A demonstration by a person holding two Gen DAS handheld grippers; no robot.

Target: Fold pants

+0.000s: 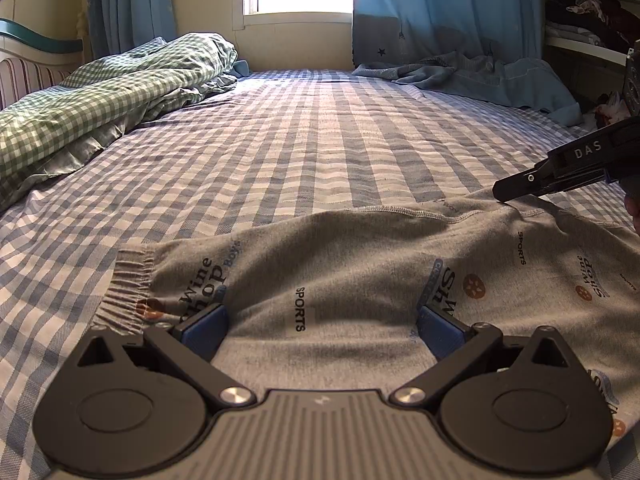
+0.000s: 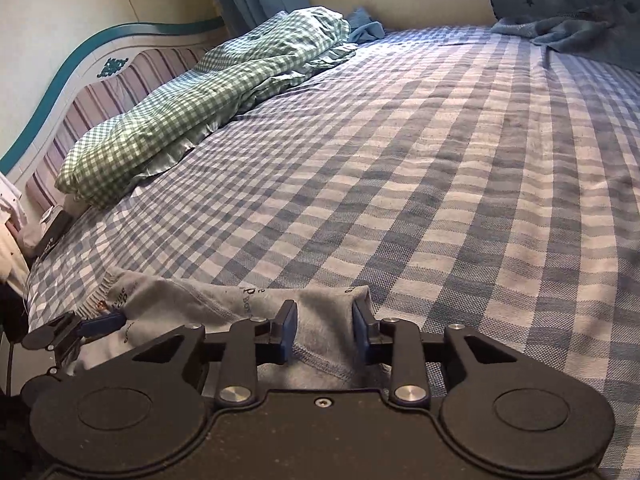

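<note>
Grey printed knit pants (image 1: pixel 360 280) are spread on the blue checked bed (image 1: pixel 320 140); the left gripper (image 1: pixel 322 330) is held wide open over them; the right gripper (image 2: pixel 325 336) is part-open astride a fabric fold.

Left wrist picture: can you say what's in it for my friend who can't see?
Grey printed pants lie flat on a blue checked bed sheet, with the open left gripper resting over them. The right gripper touches their far edge at the right. A rumpled green checked blanket lies at the left.

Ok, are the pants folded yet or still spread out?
Still spread out. The pants lie lengthwise across the bed, elastic cuff at one end, in a single rumpled layer with no fold visible.
</note>
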